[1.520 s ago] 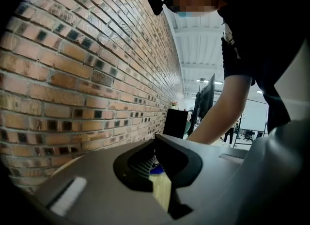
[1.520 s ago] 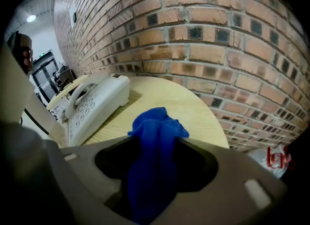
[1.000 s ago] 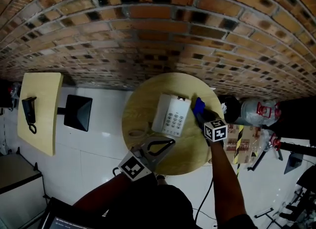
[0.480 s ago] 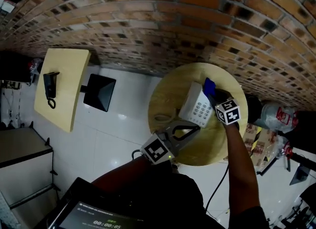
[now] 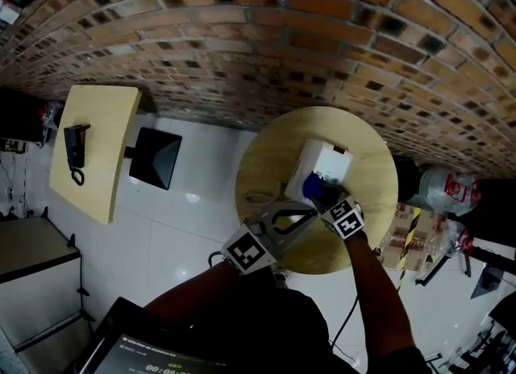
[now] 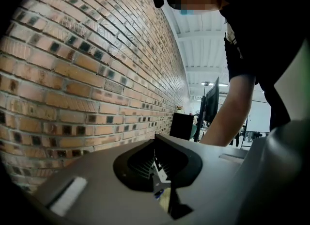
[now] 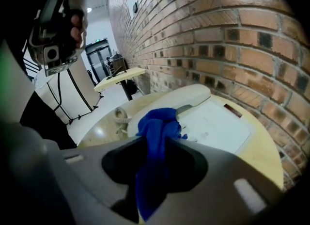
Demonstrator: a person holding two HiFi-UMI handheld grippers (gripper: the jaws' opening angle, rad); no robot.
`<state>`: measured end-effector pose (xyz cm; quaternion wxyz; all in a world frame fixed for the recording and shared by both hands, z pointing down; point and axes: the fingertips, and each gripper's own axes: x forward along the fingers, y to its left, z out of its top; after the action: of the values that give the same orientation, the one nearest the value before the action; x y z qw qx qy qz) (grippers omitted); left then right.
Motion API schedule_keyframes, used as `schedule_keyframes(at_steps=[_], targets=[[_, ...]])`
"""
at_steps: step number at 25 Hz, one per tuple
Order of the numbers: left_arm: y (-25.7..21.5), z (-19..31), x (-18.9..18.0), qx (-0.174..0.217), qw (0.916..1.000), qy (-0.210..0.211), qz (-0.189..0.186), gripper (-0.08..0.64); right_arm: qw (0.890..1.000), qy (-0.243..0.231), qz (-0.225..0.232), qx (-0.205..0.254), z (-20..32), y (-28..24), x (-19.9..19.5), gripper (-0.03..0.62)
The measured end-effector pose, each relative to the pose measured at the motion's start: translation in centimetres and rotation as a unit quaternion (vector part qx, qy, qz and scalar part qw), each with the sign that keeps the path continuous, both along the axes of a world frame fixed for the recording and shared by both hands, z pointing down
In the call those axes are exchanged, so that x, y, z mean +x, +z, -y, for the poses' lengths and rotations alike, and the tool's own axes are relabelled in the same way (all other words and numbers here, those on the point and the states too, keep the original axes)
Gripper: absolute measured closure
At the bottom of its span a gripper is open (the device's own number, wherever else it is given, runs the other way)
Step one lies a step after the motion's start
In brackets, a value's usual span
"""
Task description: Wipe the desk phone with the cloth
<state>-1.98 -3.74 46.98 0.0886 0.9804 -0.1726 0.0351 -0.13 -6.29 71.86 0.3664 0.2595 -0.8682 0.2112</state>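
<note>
On the round wooden table [image 5: 375, 172] lies a white desk phone [image 5: 326, 163], its handset [image 7: 180, 99] along the left side. My right gripper [image 5: 320, 196] is shut on a bunched blue cloth [image 5: 313, 189] and presses it on the phone's near end. In the right gripper view the cloth [image 7: 156, 124] hangs between the jaws over the phone [image 7: 215, 124]. My left gripper [image 5: 305, 214] hovers just left of it, near the table's front, jaws shut and empty. The left gripper [image 6: 159, 173] points up along the brick wall.
A coiled cord [image 5: 256, 200] lies on the table left of the phone. Across the white floor to the left stand a rectangular table [image 5: 93, 151] bearing a black phone [image 5: 74, 147] and a black stand [image 5: 155, 159]. Bags and boxes [image 5: 439, 189] sit to the right. A brick wall runs behind.
My right gripper has drawn the blue cloth from the phone's far right side down to its near end. The left gripper stays near the table's front. The head view has shifted.
</note>
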Motion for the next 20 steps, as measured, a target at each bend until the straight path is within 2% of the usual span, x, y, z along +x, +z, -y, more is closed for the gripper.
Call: schedule_keyframes(at_steps=[6, 9, 15, 20], targets=[[0.2, 0.2, 0.1, -0.01, 0.9999, 0.001, 0.003, 0.565, 0.999, 0.005, 0.026, -0.042, -5.4, 1.4, -1.8, 0.474], [0.2, 0.2, 0.1, -0.007, 1.0, 0.0, 0.001, 0.565, 0.999, 0.011, 0.034, -0.04, -5.4, 1.1, -1.7, 0.474], [0.1, 0.3, 0.1, -0.01, 0.9999, -0.003, -0.007, 0.565, 0.992, 0.092, 0.081, 0.023, 2.2, -4.6, 2.0, 0.474], [0.4, 0.7, -0.4, -0.016, 0.9998, -0.009, 0.0, 0.565, 0.99, 0.099, 0.075, 0.065, 9.6, -7.4, 3.3, 0.474]])
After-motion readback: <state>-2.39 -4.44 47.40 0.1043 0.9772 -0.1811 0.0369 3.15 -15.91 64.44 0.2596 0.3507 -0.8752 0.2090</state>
